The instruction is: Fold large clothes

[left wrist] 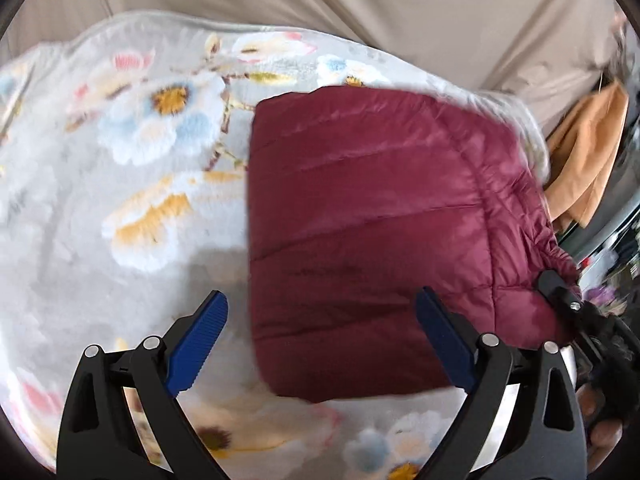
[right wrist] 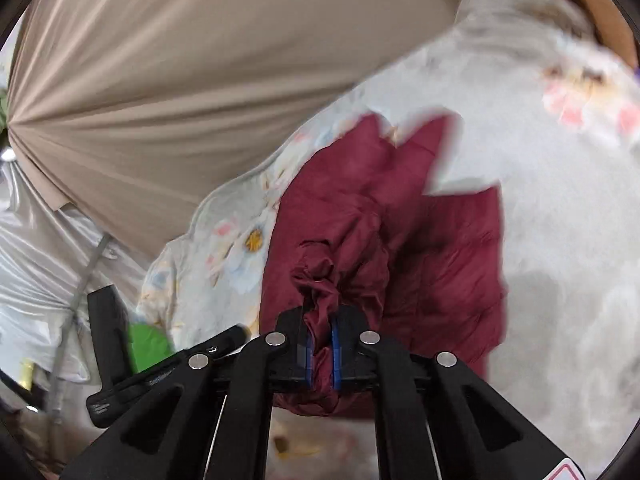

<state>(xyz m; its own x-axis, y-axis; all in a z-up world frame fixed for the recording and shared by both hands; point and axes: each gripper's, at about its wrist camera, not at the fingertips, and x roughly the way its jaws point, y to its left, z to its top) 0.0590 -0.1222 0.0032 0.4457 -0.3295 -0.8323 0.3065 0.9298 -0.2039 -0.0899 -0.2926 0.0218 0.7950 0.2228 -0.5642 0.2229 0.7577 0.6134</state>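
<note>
A maroon quilted puffer jacket (left wrist: 372, 216) lies folded on a floral blanket (left wrist: 120, 184). My left gripper (left wrist: 322, 324) is open and empty, with its blue pads just above the jacket's near left edge. My right gripper (right wrist: 321, 354) is shut on a bunched fold of the jacket (right wrist: 420, 248) and holds that end up. In the left wrist view the right gripper (left wrist: 560, 288) shows at the jacket's right corner.
A beige sheet (left wrist: 360, 0) covers the surface behind the blanket. An orange cloth (left wrist: 588, 148) hangs at the right. In the right wrist view a green object (right wrist: 150, 346) and black tool handles (right wrist: 108, 320) sit at the left, past the blanket's (right wrist: 560, 240) edge.
</note>
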